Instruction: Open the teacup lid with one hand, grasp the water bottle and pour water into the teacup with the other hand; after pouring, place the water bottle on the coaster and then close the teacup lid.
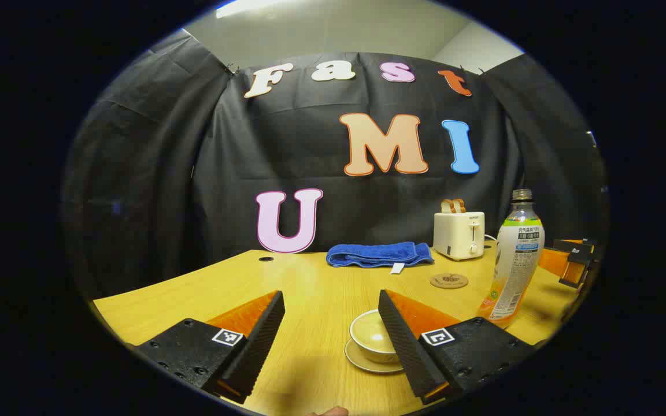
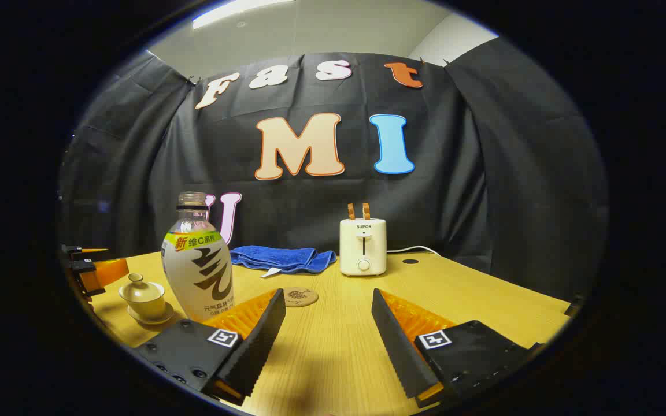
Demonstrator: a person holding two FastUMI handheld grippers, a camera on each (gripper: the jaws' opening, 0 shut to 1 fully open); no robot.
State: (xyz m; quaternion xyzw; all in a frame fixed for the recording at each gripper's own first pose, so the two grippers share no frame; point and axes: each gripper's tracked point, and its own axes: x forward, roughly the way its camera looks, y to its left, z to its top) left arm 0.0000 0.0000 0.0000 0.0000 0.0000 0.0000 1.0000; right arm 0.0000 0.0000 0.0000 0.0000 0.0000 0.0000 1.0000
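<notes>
A cream teacup (image 2: 142, 296) stands on its saucer at the left of the table, with its knobbed lid on. In the left gripper view the teacup (image 1: 370, 335) lies just ahead of my left gripper (image 1: 330, 294), partly behind one finger; the gripper is open and holds nothing. The water bottle (image 1: 515, 260) stands upright to the right of the cup, no cap showing on its neck. A round cork coaster (image 1: 448, 281) lies behind them. My right gripper (image 2: 327, 292) is open and holds nothing, with the bottle (image 2: 197, 260) off its left finger and the coaster (image 2: 300, 296) just ahead.
A folded blue towel (image 2: 281, 257) and a cream toaster (image 2: 363, 245) with a white cord sit at the back of the wooden table (image 2: 483, 294). The black cloth wall closes the far side. The other gripper (image 1: 570, 263) shows at the right table edge.
</notes>
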